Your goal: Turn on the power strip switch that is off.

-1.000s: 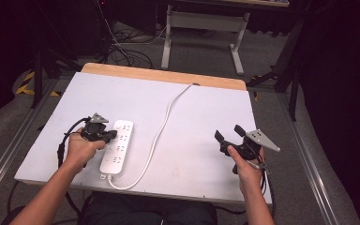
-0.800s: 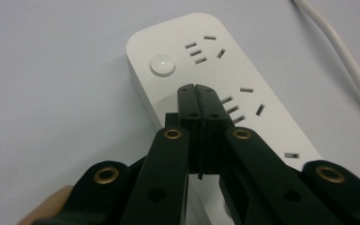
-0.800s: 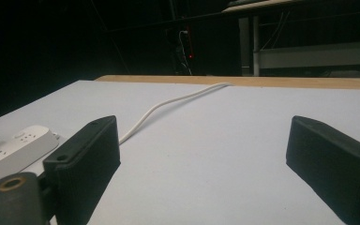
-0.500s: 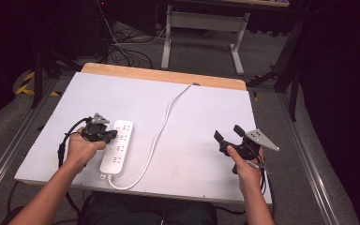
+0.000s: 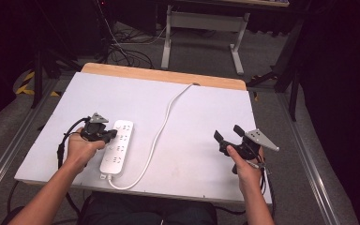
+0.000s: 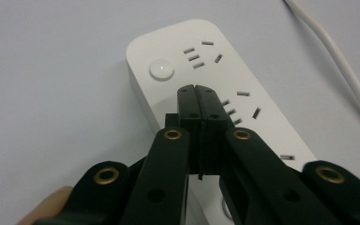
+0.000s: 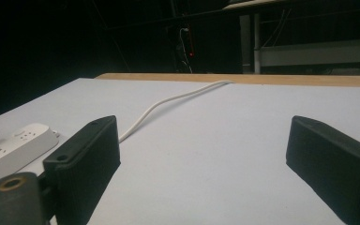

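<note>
Taking the white power strip (image 5: 117, 146) as the landmark: it lies on the near-left part of the white table (image 5: 206, 117), its long axis running from the near edge away toward the far side, with its round button (image 6: 161, 70) at the far end. At its left edge sits the left gripper (image 5: 107, 135), jaws pressed together with nothing between them; in the left gripper view the closed tips (image 6: 198, 97) hang over the strip's top face, just short of the button, which lies straight ahead of them along the strip. Whether the tips touch the plastic I cannot tell. The strip's white cable (image 5: 161, 125) leaves its near end, loops right and runs off to the far edge of the table. Well to the right of the strip, beyond the cable, the right gripper (image 5: 228, 136) is held with jaws spread wide and empty, pointing over bare table. The left hand is clearly the nearer one, so a press on the button looks like its job: a short push forward along the strip's length.
</note>
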